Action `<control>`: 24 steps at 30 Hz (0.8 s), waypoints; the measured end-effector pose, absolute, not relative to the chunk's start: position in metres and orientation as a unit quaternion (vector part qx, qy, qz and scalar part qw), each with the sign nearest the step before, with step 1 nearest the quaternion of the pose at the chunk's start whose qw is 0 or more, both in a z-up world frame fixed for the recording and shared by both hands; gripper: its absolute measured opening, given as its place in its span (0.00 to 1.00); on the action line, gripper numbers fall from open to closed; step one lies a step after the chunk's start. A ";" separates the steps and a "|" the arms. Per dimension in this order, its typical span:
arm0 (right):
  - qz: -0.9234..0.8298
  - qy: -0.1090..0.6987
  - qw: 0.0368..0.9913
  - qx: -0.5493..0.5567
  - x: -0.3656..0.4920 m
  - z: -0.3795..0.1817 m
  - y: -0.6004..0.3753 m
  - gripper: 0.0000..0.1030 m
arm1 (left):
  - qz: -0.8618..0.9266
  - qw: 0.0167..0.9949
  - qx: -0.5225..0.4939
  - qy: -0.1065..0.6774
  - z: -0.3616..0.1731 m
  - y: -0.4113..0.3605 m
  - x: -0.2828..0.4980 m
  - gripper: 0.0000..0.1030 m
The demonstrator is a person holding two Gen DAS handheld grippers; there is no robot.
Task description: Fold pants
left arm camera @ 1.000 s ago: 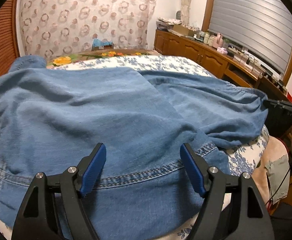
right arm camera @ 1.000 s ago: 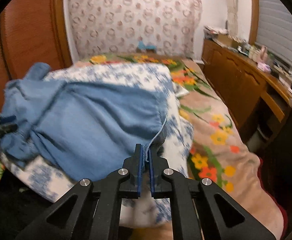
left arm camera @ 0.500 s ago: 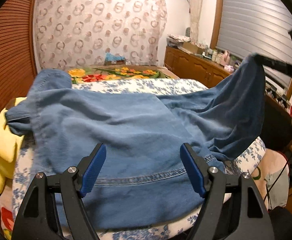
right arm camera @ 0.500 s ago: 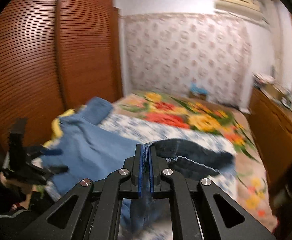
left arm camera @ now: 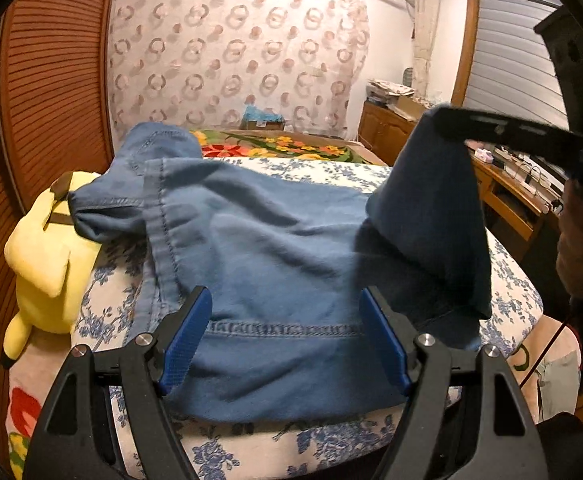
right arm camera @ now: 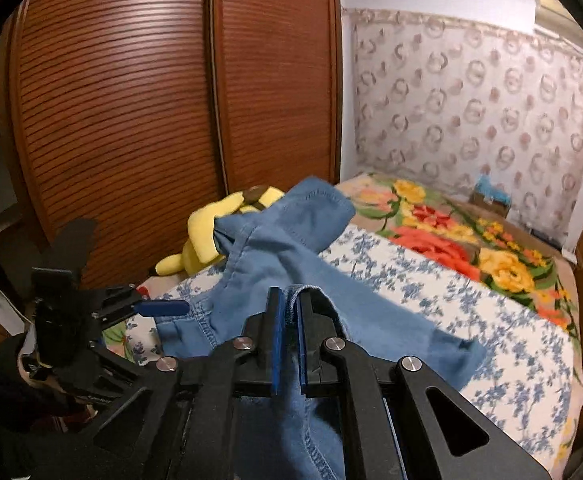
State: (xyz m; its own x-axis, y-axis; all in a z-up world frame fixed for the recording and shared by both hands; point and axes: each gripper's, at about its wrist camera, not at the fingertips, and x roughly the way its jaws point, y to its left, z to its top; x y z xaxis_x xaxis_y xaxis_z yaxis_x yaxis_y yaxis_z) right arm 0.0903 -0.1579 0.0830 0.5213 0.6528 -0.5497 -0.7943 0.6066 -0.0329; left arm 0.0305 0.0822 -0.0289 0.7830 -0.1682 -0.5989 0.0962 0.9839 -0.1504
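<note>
The right tongs [right arm camera: 287,332] pinch one hem of the soft blue denim pants [left arm camera: 275,248] — lying at the bed's near edge — mid-fold, lifted, while the left tongs [left arm camera: 285,334] gape wide, empty; next, presumably, laying that leg across toward the left edge.

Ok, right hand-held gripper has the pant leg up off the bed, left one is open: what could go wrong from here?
Three risks:
1. The right hand-held gripper pinches only a narrow bit of the pants hem; it could slip out mid-swing.
2. The left hand-held gripper is open above the waistband, so nothing pins the pants and the pull may drag them across the bed.
3. One leg end lies against the yellow plush toy and may fold crooked.
</note>
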 end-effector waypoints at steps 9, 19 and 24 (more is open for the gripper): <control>0.387 0.259 0.872 -0.149 0.089 0.081 -0.165 0.28 | -0.076 0.941 -0.063 0.324 -0.035 0.080 0.029 0.75; 0.327 0.303 0.883 -0.145 0.087 0.032 -0.201 0.43 | -0.108 0.932 -0.049 0.343 -0.051 0.060 0.037 0.75; 0.307 0.340 0.880 -0.124 0.094 0.008 -0.210 0.43 | -0.120 0.929 -0.038 0.349 -0.058 0.053 0.041 0.68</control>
